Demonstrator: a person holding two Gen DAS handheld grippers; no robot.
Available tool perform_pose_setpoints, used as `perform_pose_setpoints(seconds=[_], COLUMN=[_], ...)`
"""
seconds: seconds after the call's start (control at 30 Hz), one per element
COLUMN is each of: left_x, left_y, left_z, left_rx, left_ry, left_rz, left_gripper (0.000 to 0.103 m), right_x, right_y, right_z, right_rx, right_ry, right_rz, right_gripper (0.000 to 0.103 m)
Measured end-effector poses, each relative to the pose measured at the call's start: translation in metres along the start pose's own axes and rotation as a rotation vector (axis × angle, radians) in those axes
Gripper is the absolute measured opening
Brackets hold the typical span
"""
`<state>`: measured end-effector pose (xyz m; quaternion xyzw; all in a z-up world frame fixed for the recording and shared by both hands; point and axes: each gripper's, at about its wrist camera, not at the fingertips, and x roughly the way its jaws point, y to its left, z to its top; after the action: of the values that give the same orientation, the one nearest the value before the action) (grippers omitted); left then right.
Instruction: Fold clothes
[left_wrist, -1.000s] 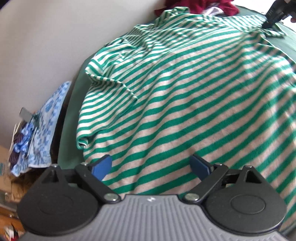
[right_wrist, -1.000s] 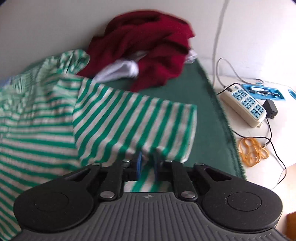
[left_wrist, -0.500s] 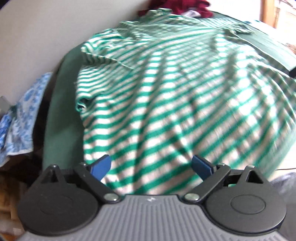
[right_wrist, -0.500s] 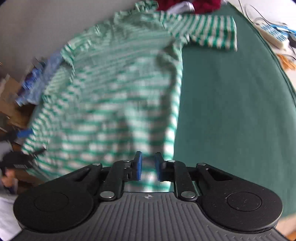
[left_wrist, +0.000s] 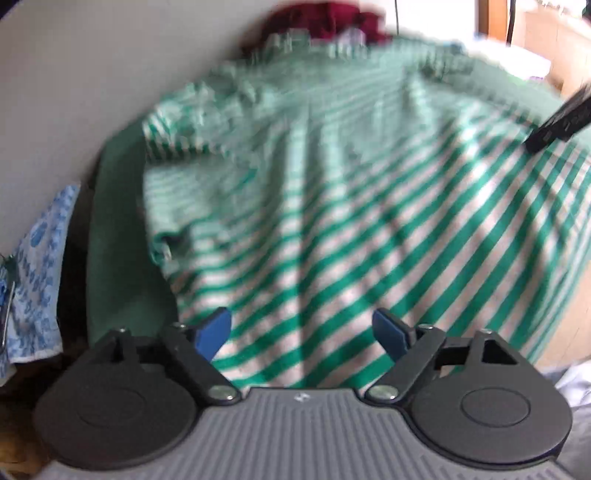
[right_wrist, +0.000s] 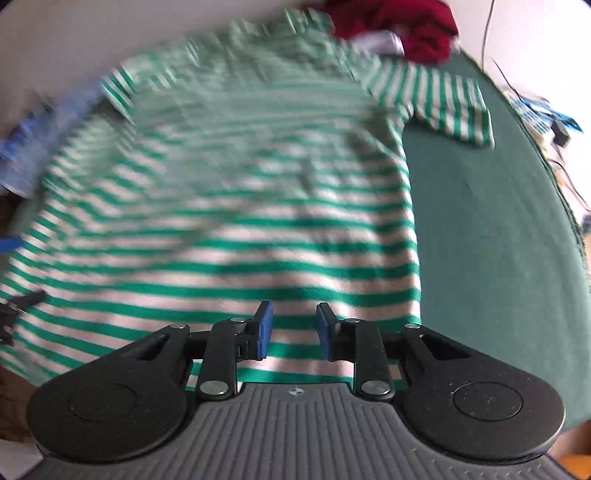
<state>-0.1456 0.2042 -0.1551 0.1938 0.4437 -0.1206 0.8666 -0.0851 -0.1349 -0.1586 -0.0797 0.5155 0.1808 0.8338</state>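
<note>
A green-and-white striped T-shirt (left_wrist: 351, 206) (right_wrist: 236, 206) lies spread flat on a dark green cloth (right_wrist: 491, 229), collar away from me. Its right sleeve (right_wrist: 447, 103) lies out flat; the left sleeve (left_wrist: 184, 136) is rumpled. My left gripper (left_wrist: 302, 332) hangs wide open over the shirt's lower left hem, holding nothing. My right gripper (right_wrist: 291, 328) is open a smaller way above the lower right hem, with only striped fabric showing behind the gap. The right gripper's dark body (left_wrist: 565, 118) shows at the left wrist view's right edge. Both views are motion-blurred.
A heap of dark red and white clothes (right_wrist: 399, 26) lies beyond the collar by the wall. A blue patterned cloth (left_wrist: 33, 280) hangs off the left side. A power strip and cables (right_wrist: 546, 118) sit right of the green cloth (left_wrist: 118, 258).
My right gripper let go of the sleeve, drew back to the lower hem and opened. The left gripper pulled back slightly, staying open. The sleeve now lies flat.
</note>
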Motion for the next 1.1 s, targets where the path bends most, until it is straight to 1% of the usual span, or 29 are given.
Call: perform_pose_setpoints(seconds=[0.07,0.1,0.13,0.17,0.23,0.33,0.37,0.4,0.47,0.53,0.57,0.6,0.67,0.73,0.83,0.9,0.97,1.03,1.1], left_x=[-0.003,-0.004,-0.006,-0.007,-0.008,-0.002,0.001,0.005,0.011,0.015,0.017,0.02,0.022,0.02,0.02,0.02,0.021,0.021,0.021], left_y=[0.009,0.012,0.015,0.018,0.022,0.02,0.017,0.013,0.007,0.002,-0.002,-0.005,-0.01,-0.01,-0.007,-0.003,0.0,0.0,-0.003], left_z=[-0.009,-0.012,-0.013,-0.013,-0.007,0.011,0.017,0.022,0.027,0.028,0.027,0.024,0.019,0.016,0.012,0.01,0.009,0.007,0.008], left_rx=[-0.003,-0.004,-0.007,-0.012,-0.039,-0.088,-0.097,-0.101,-0.127,-0.157,-0.162,-0.165,-0.188,-0.219,-0.243,-0.232,-0.224,-0.2,-0.17], left_ry=[0.01,0.018,0.024,0.027,0.019,0.003,-0.001,-0.001,0.004,0.014,0.022,0.033,0.039,0.036,0.029,0.022,0.02,0.008,-0.005], left_rz=[0.008,0.021,0.038,0.053,0.076,0.107,0.126,0.155,0.181,0.196,0.211,0.228,0.253,0.254,0.232,0.212,0.186,0.165,0.148], left_gripper=[0.088,0.088,0.087,0.087,0.087,0.089,0.09,0.09,0.09,0.09,0.09,0.09,0.091,0.093,0.095,0.095,0.095,0.095,0.095], right_x=[-0.009,-0.016,-0.022,-0.024,-0.013,0.019,0.033,0.046,0.072,0.089,0.089,0.087,0.084,0.081,0.076,0.068,0.059,0.051,0.048], right_y=[-0.001,-0.001,-0.002,-0.003,0.009,0.064,0.082,0.101,0.135,0.154,0.161,0.168,0.181,0.195,0.217,0.243,0.266,0.29,0.314], right_z=[0.011,0.019,0.027,0.039,0.073,0.117,0.129,0.139,0.155,0.163,0.166,0.171,0.193,0.214,0.248,0.277,0.3,0.318,0.329], right_rx=[-0.035,-0.048,-0.06,-0.072,-0.086,-0.104,-0.13,-0.159,-0.216,-0.249,-0.276,-0.295,-0.298,-0.301,-0.298,-0.261,-0.227,-0.214,-0.203], right_ry=[-0.009,-0.041,-0.071,-0.094,-0.105,-0.097,-0.087,-0.075,-0.032,0.0,-0.012,-0.019,-0.017,-0.015,-0.017,-0.058,-0.124,-0.174,-0.206], right_rz=[-0.025,0.0,0.039,0.108,0.247,0.423,0.458,0.487,0.511,0.499,0.484,0.482,0.532,0.582,0.66,0.72,0.79,0.841,0.887], right_gripper=[0.02,0.023,0.024,0.024,0.026,0.034,0.042,0.044,0.044,0.044,0.04,0.008,0.003,0.003,0.003,0.003,0.003,0.003,0.003])
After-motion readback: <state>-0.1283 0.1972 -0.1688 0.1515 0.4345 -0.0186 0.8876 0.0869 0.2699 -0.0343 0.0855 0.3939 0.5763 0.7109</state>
